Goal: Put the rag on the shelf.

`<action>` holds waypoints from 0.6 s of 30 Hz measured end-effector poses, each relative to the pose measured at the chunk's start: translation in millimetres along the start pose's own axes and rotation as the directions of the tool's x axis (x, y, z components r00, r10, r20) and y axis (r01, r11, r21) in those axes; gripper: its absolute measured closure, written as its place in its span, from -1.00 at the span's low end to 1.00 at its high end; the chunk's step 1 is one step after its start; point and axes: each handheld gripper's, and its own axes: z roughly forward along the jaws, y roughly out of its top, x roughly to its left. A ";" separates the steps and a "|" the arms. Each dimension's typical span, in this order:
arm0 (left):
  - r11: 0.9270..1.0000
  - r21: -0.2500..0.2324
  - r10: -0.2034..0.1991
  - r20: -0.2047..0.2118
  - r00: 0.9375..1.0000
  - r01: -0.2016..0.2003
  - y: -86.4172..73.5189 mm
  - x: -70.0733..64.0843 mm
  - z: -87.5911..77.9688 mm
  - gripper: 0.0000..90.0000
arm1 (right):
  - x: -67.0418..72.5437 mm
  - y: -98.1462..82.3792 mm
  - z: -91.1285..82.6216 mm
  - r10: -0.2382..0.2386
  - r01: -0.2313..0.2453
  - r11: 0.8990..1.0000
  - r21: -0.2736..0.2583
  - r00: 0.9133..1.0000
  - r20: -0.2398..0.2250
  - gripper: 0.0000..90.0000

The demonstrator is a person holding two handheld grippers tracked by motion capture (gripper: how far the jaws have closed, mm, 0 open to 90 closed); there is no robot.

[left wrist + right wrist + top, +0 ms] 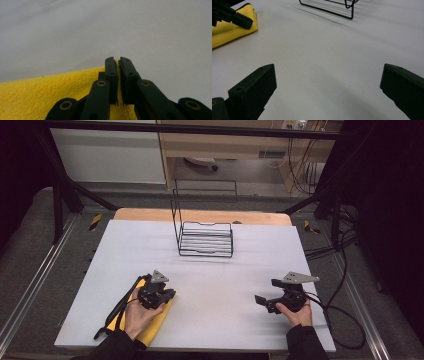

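Towel (160, 317): yellow, folded, long axis running near-to-far at the table's (210, 270) left. Left gripper (118, 65) clamped on its far corner; right gripper (328, 82) well apart, jaws wide, empty.

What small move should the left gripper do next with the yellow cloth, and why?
Probably lift a little: the left gripper has its jaws pinched on the edge of the yellow cloth, which lies flat on the table, so a small raise would test the hold.

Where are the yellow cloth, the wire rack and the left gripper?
yellow cloth (50, 92): left gripper view, fuzzy top face left of the jaws.
wire rack (206, 240): high view, flat slatted base.
left gripper (118, 61): left gripper view, between the fingertips, pinching the cloth's edge.
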 end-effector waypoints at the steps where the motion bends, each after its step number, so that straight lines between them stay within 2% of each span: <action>1: 1.000 -0.005 -0.001 0.011 1.000 0.001 1.7 -2.5 -0.1 0.89 | -0.1 0.0 0.1 -0.002 0.002 1.000 0.001 1.000 -0.001 -0.97; 6: 0.999 -0.036 0.001 0.035 0.999 0.001 14.6 -19.0 4.1 0.89 | 1.1 0.8 0.6 -0.001 0.001 1.000 -0.003 1.000 -0.002 -0.97; 12: 0.999 -0.048 0.016 0.067 0.998 -0.013 30.2 -42.3 21.1 0.89 | 2.9 1.2 2.6 -0.002 0.002 1.000 0.001 1.000 -0.005 -0.97; 15: 0.998 -0.046 0.048 0.066 0.997 -0.046 33.4 -48.9 31.2 0.88 | 4.3 2.0 3.5 -0.008 0.008 1.000 0.001 1.000 -0.007 -0.97; 17: 0.997 -0.033 0.076 0.069 0.995 -0.074 31.6 -49.1 37.1 0.86 | 5.4 2.1 4.3 -0.013 0.013 1.000 0.003 1.000 -0.008 -0.96; 18: 0.996 -0.037 0.078 0.076 0.994 -0.076 29.9 -48.2 38.4 0.84 | 6.0 2.1 4.7 -0.014 0.014 1.000 0.005 1.000 -0.008 -0.96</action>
